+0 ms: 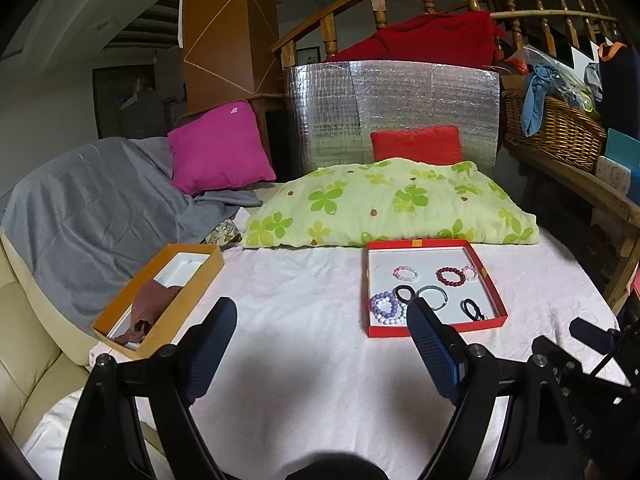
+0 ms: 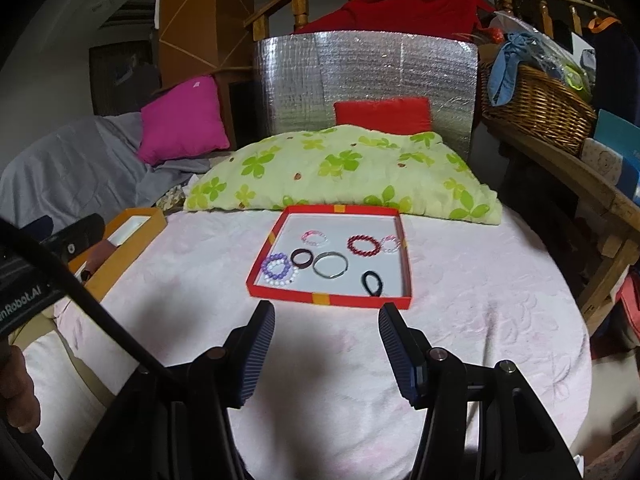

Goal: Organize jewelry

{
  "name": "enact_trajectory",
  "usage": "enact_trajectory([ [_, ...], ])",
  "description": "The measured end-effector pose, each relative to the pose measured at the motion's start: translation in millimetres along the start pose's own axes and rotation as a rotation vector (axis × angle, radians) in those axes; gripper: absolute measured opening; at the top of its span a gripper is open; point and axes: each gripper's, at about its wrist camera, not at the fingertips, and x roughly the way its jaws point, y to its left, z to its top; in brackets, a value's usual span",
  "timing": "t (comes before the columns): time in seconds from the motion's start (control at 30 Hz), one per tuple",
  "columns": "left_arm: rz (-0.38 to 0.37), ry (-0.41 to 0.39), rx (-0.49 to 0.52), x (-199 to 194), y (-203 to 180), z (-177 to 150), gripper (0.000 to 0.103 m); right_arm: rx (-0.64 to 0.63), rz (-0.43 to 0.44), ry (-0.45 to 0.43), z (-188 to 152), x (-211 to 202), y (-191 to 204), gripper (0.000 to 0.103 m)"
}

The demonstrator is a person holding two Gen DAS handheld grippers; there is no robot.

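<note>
Right wrist view: red tray (image 2: 280, 294) holds bracelets (image 2: 363, 245); orange box (image 2: 132, 254) beside.

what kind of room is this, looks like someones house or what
Most likely a lived-in home, a bed or sofa corner beside a staircase. A green floral pillow and pink cushion lie on the pale cover, a wooden stair railing curves behind, and a wicker basket holds clutter.

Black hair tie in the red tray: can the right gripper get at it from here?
Probably yes. The right gripper is open and empty, pointing at the red tray. The black hair tie lies apart from the other pieces, just past the near rim. Only that low rim stands between.
</note>
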Motion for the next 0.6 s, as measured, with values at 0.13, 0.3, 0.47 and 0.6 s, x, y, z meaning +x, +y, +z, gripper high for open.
enact_trajectory([
  [0.13,0.004,-0.007,-0.012,-7,6,-5,0.087,-0.009,0.006,-0.009,-7,-5,5,0.058],
  [0.3,0.002,-0.010,-0.015,-12,10,-6,0.087,-0.018,0.005,-0.026,-8,-13,6,0.058],
  [0.47,-0.003,-0.018,-0.011,-13,8,-4,0.087,-0.011,0.002,-0.041,-6,-17,3,0.058],
  [0.6,-0.013,-0.015,0.000,-12,3,-4,0.087,-0.002,0.003,-0.034,-8,-15,-1,0.058],
])
